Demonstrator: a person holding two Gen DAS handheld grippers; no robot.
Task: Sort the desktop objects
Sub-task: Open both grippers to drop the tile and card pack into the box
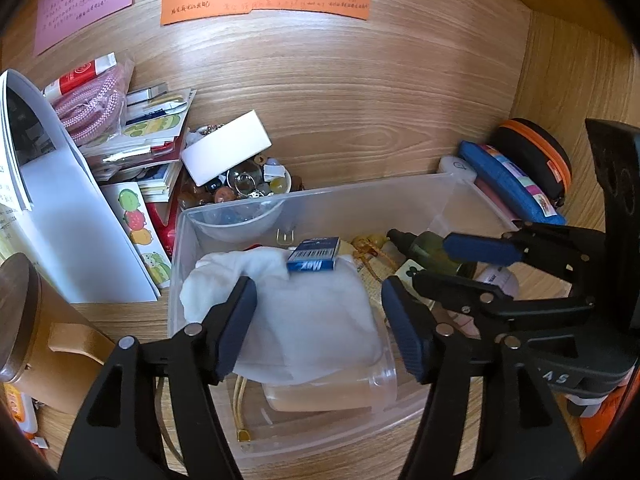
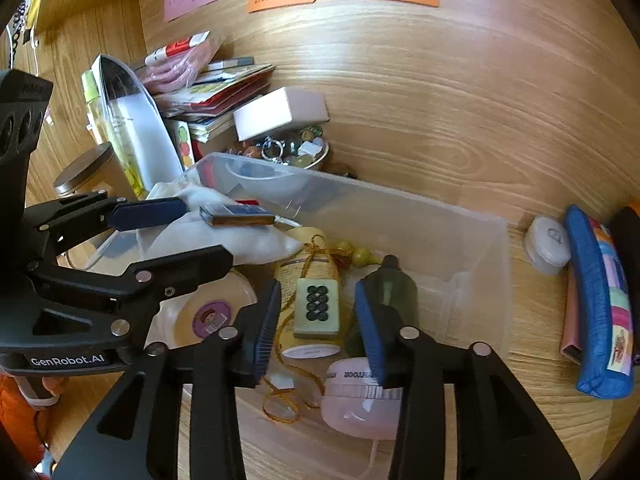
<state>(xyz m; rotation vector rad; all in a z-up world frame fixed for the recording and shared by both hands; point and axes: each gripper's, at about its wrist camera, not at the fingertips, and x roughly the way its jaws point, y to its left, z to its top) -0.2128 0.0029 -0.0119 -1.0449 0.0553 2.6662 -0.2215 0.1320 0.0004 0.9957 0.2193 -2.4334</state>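
We held both claws spread and empty over the clear bin (image 1: 180, 248) on the bench (image 1: 360, 120): left claw (image 1: 320, 324) above the white cloth (image 1: 312, 312), right claw (image 2: 318, 320) around the mahjong tile (image 2: 317, 307).

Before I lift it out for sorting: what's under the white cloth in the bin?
Under the white cloth a clear plastic cup lies sideways, partly showing. Whatever else it covers is hidden.
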